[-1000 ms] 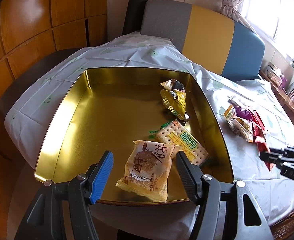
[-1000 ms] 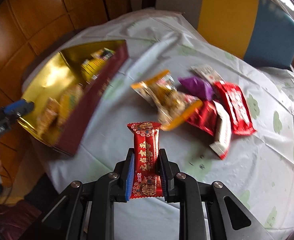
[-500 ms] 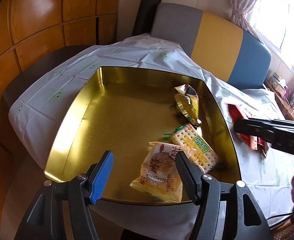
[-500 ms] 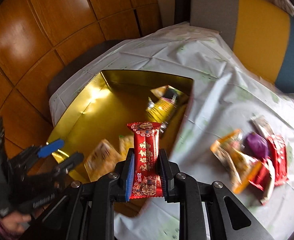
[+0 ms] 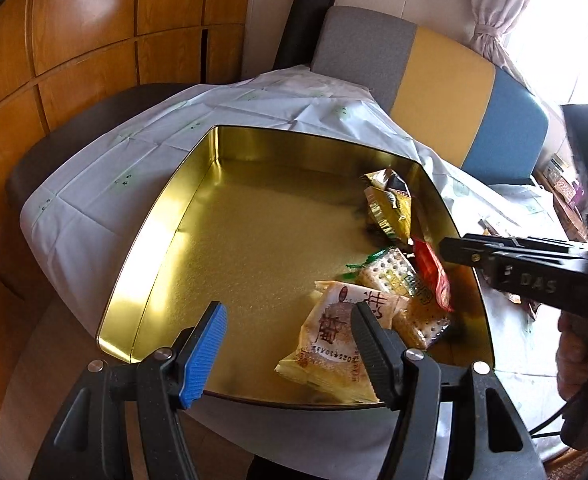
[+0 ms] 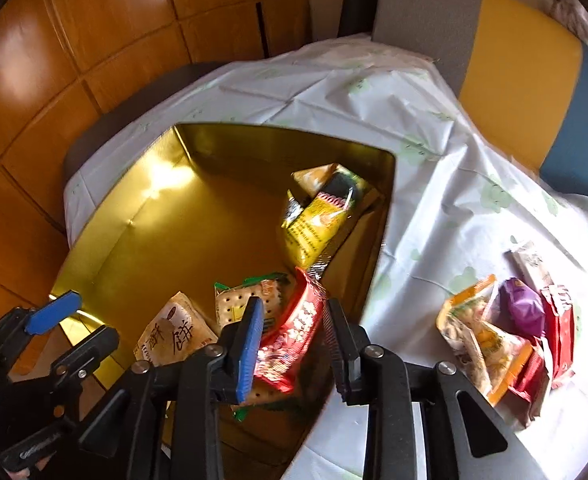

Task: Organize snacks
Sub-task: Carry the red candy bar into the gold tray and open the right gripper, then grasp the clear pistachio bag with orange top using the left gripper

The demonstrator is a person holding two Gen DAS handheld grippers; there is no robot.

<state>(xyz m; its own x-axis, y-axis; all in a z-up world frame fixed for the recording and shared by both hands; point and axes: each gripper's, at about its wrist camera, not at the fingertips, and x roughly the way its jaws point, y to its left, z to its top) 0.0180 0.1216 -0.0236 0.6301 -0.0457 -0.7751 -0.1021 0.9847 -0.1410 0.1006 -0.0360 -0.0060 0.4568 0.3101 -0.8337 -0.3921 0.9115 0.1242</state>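
Pastry packet (image 5: 330, 344), print perhaps "0250410435"

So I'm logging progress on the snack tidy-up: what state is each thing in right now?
Gold tin: lidless, partly filled.
Red packet: tilted between the right gripper's just-opened jaws, over the tin.
Cracker pack: lying in the tin.
Pastry pack: lying in the tin.
Yellow packet: leaning on the tin wall.
Left gripper: open, holding nothing.
Snack pile: on the tablecloth, unsorted.

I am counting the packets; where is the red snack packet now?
In the right wrist view the red snack packet is between the open fingers of the right gripper, over the gold tin, beside the cracker packet.
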